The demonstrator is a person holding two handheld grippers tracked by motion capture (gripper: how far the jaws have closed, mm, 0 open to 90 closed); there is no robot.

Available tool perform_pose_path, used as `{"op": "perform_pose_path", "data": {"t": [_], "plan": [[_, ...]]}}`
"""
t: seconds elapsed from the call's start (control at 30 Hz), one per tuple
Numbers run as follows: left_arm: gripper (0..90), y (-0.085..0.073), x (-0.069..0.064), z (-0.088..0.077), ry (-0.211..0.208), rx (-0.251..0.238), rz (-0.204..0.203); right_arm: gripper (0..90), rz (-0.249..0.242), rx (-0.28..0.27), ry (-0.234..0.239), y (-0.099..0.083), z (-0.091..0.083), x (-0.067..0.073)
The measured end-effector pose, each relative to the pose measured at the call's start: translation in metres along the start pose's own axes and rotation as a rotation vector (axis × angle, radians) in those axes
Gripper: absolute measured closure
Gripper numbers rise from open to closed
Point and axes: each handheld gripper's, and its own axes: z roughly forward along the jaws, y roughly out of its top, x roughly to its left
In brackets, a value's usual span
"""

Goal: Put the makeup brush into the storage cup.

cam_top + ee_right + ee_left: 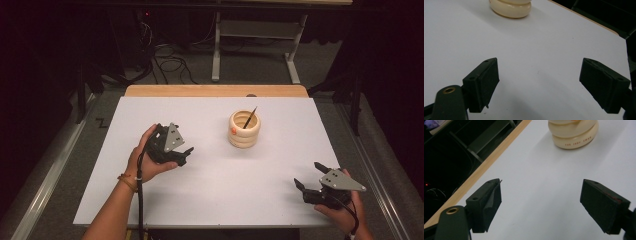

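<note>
A cream ribbed holder (244, 131) stands upright on the white table (210, 190), right of centre, with a thin black stick (250, 118) leaning inside it. My left gripper (185, 156) is held left of the holder, well apart from it, jaws open and pointing right. In the left gripper view the left gripper (541, 202) is open on nothing, with the holder (573, 133) ahead at the top. My right gripper (308, 175) rests near the front right corner, open. The right gripper (539, 82) is likewise open over bare table, the holder (510, 7) far ahead.
A wooden strip (215, 90) runs along the table's far edge, with a small dark object (251, 95) on it. Beyond lie floor cables (170, 62) and a grey table frame (255, 45). Dark floor surrounds the table on both sides.
</note>
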Motion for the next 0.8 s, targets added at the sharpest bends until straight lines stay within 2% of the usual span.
{"op": "perform_pose_path", "data": {"t": [0.6, 0.8], "plan": [[18.6, -0.034, -0.002, -0.012, 0.015, 0.049, -0.007, 16.9, 0.001, -0.003, 0.002, 0.0, 0.001, 0.001], [18.4, -0.045, -0.005, -0.017, 0.014, 0.055, -0.023, 16.9, -0.005, -0.001, 0.003, 0.0, 0.001, 0.0]]}}
